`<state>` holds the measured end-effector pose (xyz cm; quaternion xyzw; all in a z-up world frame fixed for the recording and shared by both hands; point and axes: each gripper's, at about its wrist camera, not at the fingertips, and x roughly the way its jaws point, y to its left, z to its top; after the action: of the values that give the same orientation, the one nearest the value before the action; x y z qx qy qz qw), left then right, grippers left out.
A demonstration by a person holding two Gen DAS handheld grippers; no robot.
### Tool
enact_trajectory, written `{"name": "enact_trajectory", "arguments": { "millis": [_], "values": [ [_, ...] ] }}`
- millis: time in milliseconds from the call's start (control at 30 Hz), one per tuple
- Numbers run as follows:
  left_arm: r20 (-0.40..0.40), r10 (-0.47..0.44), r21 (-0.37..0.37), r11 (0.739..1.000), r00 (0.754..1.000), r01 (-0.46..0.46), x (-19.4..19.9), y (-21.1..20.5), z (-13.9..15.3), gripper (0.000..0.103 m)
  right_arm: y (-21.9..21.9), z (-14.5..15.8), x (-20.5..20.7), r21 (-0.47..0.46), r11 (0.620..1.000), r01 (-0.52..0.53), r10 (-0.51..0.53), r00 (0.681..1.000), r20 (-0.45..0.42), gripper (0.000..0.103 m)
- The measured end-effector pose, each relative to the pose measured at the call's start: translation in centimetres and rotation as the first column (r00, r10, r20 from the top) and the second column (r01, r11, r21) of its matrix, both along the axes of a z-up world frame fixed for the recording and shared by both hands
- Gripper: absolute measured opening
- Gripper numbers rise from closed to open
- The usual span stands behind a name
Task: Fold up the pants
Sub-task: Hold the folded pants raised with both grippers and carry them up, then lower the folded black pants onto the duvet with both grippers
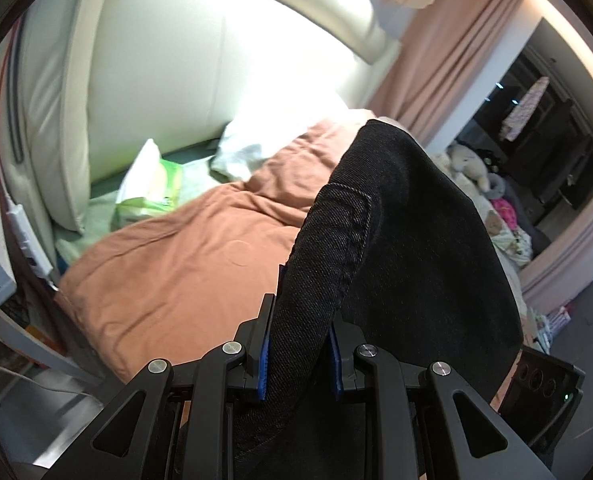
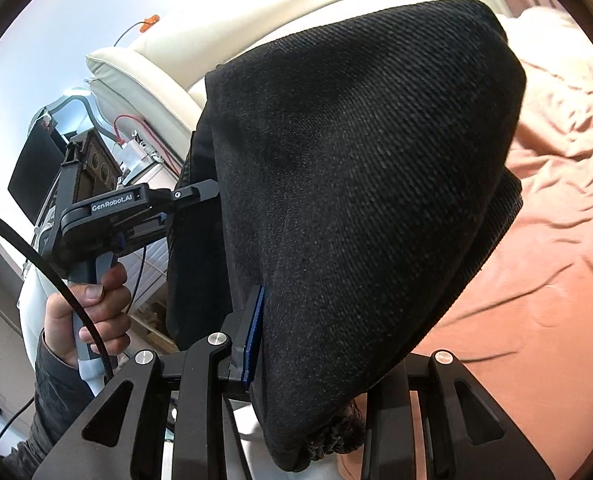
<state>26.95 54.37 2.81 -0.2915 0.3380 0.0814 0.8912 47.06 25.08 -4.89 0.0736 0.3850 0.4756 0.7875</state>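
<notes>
1. Left gripper point(image 1: 300, 344): I see both blue pads point(image 1: 265, 354) pressed onto a thick fold of the black pants point(image 1: 408, 232); the jaws are clamped on the cloth, which rises up and away between them.
2. Right gripper point(image 2: 296, 340): one blue pad point(image 2: 255, 332) lies flat against the pants point(image 2: 360, 168). The other finger is buried under the fabric, but the cloth drapes over and fills the jaw gap, so I read this as a grip on the pants.
3. The pants hang in the air between my two tools, above the orange-pink duvet point(image 1: 184, 264) on the bed; they block most of the right wrist view.
4. Writing: in the right wrist view, the body of the left gripper point(image 2: 198, 196) carries white lettering "GenRobot.AI". I can read no other text.
5. A hand point(image 2: 92, 316) wraps the grey handle of that left tool; a dark sleeve point(image 2: 52, 396) covers the wrist, and a black cable point(image 2: 52, 276) crosses in front.
6. Left wrist view, background: cream padded headboard point(image 1: 168, 72), a green-and-white packet point(image 1: 152, 188) by it with print too blurred to read, a white pillow point(image 1: 256, 148), and pink curtains point(image 1: 456, 60).
</notes>
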Motion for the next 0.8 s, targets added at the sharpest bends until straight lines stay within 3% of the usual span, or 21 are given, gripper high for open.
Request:
{"name": "enact_trajectory", "arguments": {
  "millis": [367, 700, 800],
  "values": [
    [-0.127, 0.037, 0.029, 0.999, 0.991, -0.034, 5.6, 4.6, -5.6, 0.022, -0.6, -5.3, 3.8, -0.024, 1.000, -0.005, 0.003, 0.997, -0.071, 0.027],
    [-0.166, 0.031, 0.057, 0.998, 0.986, -0.022, 10.6, 6.6, -7.8, 0.022, -3.6, -6.1, 6.8, -0.038, 0.999, 0.008, -0.011, 0.997, -0.080, 0.027],
    [-0.187, 0.002, 0.096, 0.995, 0.982, 0.016, 12.7, 6.8, -8.5, 0.024, -4.8, -6.5, 8.0, -0.037, 0.999, 0.031, -0.035, 0.995, -0.096, 0.030]
  ]
}}
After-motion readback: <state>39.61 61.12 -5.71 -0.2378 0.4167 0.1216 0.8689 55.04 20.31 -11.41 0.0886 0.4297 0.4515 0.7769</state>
